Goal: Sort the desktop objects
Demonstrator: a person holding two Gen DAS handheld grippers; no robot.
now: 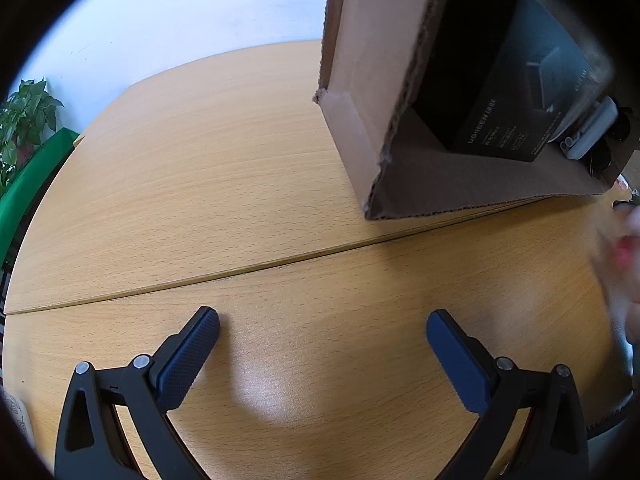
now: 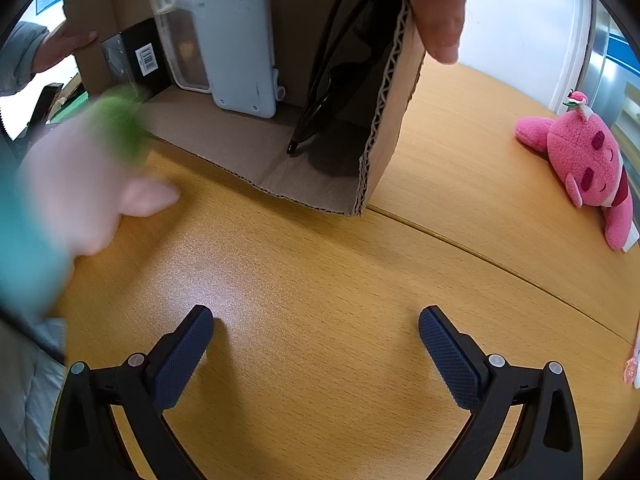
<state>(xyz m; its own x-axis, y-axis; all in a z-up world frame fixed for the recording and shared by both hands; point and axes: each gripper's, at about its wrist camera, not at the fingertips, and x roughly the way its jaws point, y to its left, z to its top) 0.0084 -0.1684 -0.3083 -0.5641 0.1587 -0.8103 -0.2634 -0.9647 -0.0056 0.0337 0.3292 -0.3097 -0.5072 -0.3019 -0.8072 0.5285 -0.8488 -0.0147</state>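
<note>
Both grippers wide open, nothing held: left gripper (image 1: 323,326) and right gripper (image 2: 316,326) hover over bare wooden table (image 2: 320,360). Ahead of both, well clear of the fingertips: cardboard box (image 2: 240,148) tipped on its side, open face toward the tools, a hand (image 2: 436,4) gripping its upper edge. Inside: black carton (image 1: 492,80), grey device (image 2: 240,48), clear phone case (image 2: 180,24), sunglasses (image 2: 336,80). Far right: pink plush (image 2: 584,164) on the table. Blurred object (image 2: 92,176) at left, can't identify.

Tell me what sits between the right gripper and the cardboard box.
Only bare wooden tabletop separates the right gripper from the tipped cardboard box, as the right wrist view shows. A blurred object lies off to the left.
</note>
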